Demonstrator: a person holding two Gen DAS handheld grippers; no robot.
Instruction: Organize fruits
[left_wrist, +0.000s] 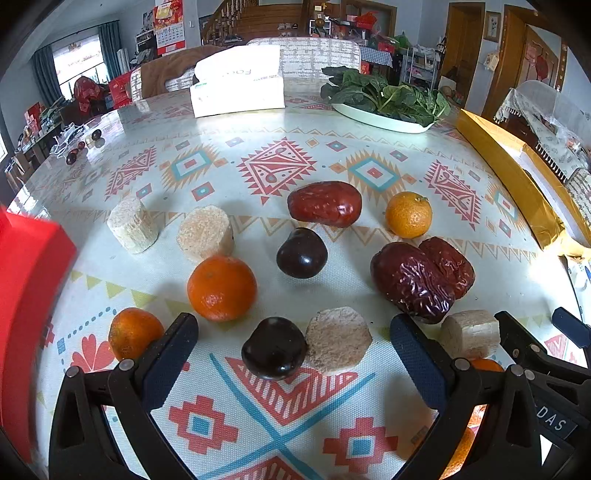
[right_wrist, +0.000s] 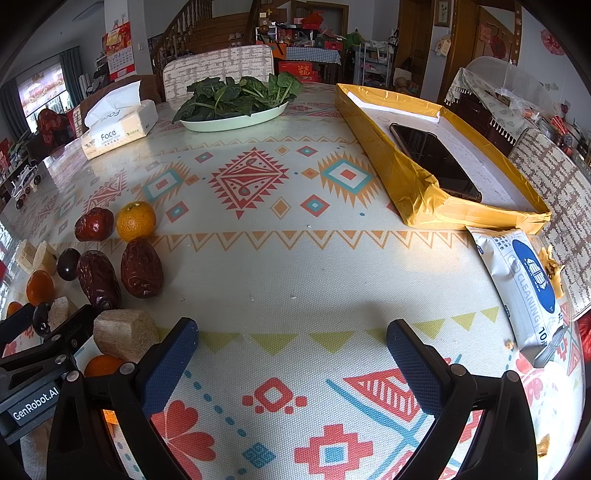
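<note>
Fruit lies scattered on the patterned tablecloth (left_wrist: 280, 413). My left gripper (left_wrist: 293, 338) is open, its jaws wide on either side of a dark plum (left_wrist: 274, 348) and a pale sugarcane chunk (left_wrist: 338, 338), touching neither. Around them lie mandarins (left_wrist: 221, 288), (left_wrist: 133, 332), (left_wrist: 408, 214), another plum (left_wrist: 301, 253), wrinkled red dates (left_wrist: 413, 282), (left_wrist: 324, 203) and more sugarcane chunks (left_wrist: 205, 233), (left_wrist: 132, 224), (left_wrist: 469, 332). My right gripper (right_wrist: 291, 341) is open over bare cloth, right of a sugarcane chunk (right_wrist: 125, 334), with dates (right_wrist: 141, 267) and a mandarin (right_wrist: 135, 220) farther left.
A red box (left_wrist: 29, 295) stands at the left edge. A yellow tray (right_wrist: 413, 184) holding a phone (right_wrist: 436, 162) sits at the right, a wet-wipes pack (right_wrist: 528, 288) beside it. At the back are a plate (right_wrist: 236, 120) of leafy greens and a tissue pack (right_wrist: 118, 129).
</note>
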